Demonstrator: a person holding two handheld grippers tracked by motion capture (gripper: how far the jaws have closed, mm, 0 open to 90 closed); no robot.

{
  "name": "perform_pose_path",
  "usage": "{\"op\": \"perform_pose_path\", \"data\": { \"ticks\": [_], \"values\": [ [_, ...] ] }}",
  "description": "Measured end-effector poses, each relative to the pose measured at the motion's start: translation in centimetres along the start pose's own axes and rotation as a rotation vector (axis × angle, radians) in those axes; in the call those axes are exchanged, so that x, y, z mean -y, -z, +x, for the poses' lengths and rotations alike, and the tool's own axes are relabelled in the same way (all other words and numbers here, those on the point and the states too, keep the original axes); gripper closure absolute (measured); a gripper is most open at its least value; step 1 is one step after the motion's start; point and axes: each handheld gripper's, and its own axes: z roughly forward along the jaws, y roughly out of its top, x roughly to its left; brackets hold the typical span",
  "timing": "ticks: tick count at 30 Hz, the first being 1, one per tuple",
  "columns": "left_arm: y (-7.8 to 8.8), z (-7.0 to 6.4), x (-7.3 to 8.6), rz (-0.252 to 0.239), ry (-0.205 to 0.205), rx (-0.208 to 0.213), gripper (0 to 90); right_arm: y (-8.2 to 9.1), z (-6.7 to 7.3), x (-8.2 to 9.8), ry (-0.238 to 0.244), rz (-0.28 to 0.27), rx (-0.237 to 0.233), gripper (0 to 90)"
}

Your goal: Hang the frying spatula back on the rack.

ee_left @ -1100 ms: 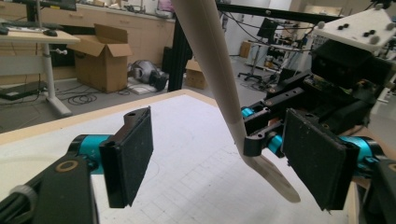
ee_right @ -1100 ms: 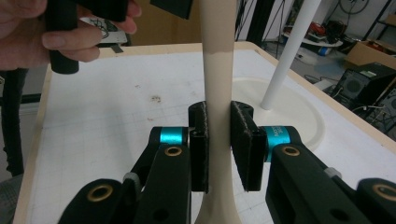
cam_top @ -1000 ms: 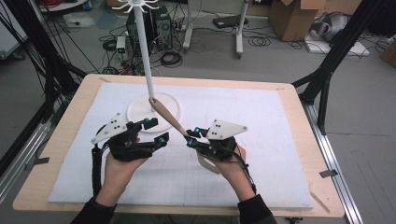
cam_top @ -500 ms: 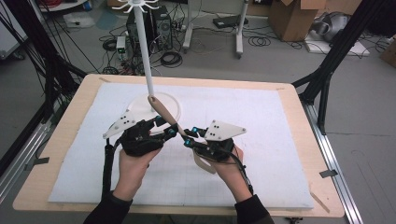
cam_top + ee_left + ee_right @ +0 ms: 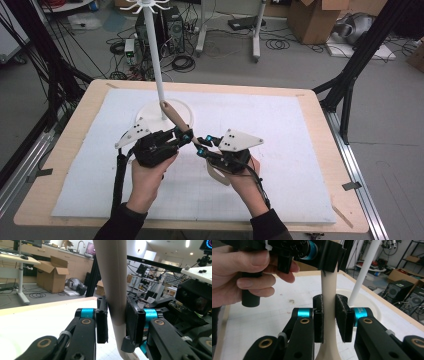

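Note:
A long beige utensil (image 5: pixel 174 116) slants up from the white mat, its tip near the white stand's pole (image 5: pixel 155 60). My left gripper (image 5: pixel 185 136) has just been closing its jaws, and the pads now press on the round handle (image 5: pixel 111 277) from both sides. My right gripper (image 5: pixel 202 145) is shut on the same handle (image 5: pixel 328 285) a little lower, where it starts to widen. In the right gripper view the left gripper (image 5: pixel 332 255) grips the handle just above my right gripper (image 5: pixel 329 317). The utensil's wide end (image 5: pixel 217 175) shows under the right hand.
The white stand has a round base (image 5: pixel 150 112) on the mat and hooks at its top. The white mat (image 5: pixel 280 150) covers most of the wooden table (image 5: pixel 320 115). Black frame posts, cables and cardboard boxes stand on the floor beyond.
My left hand has moved right and a little forward to the utensil's handle, and its jaws, open before, have closed on it. The right gripper has kept its grip in place.

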Motion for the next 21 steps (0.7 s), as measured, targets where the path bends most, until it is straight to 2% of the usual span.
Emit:
{"op": "perform_pose_path", "data": {
  "ticks": [2,7,9,11,12,13,15,21],
  "values": [
    [-0.1,0.1,0.0,0.001,0.012,0.015,75.4,-0.1,0.0,0.0,0.001,0.001,0.006,77.9],
    [-0.2,0.3,-0.4,0.018,-0.003,0.038,75.9,-0.2,-0.1,0.1,-0.005,-0.002,0.005,77.8],
    [-0.3,0.6,-0.7,0.015,0.003,0.063,76.1,-0.1,-0.2,0.1,-0.015,-0.014,-0.002,77.5],
    [-0.4,0.7,-1.0,0.020,0.008,0.080,76.3,0.1,-0.5,0.0,-0.022,-0.035,-0.030,75.3],
    [-0.4,0.7,-1.3,0.017,-0.012,0.087,76.3,0.1,-0.5,0.0,-0.014,-0.034,-0.032,70.5],
    [-0.4,0.7,-1.3,0.017,-0.012,0.087,76.3,0.1,-0.5,0.0,-0.014,-0.034,-0.032,70.5],
    [-0.4,0.8,-1.8,0.021,-0.031,0.098,76.4,0.1,-0.6,0.1,-0.020,-0.027,-0.051,60.6],
    [0.0,1.5,-3.6,0.055,-0.077,0.127,76.6,1.4,-1.6,0.3,-0.056,-0.080,-0.103,48.6]
  ]
}}
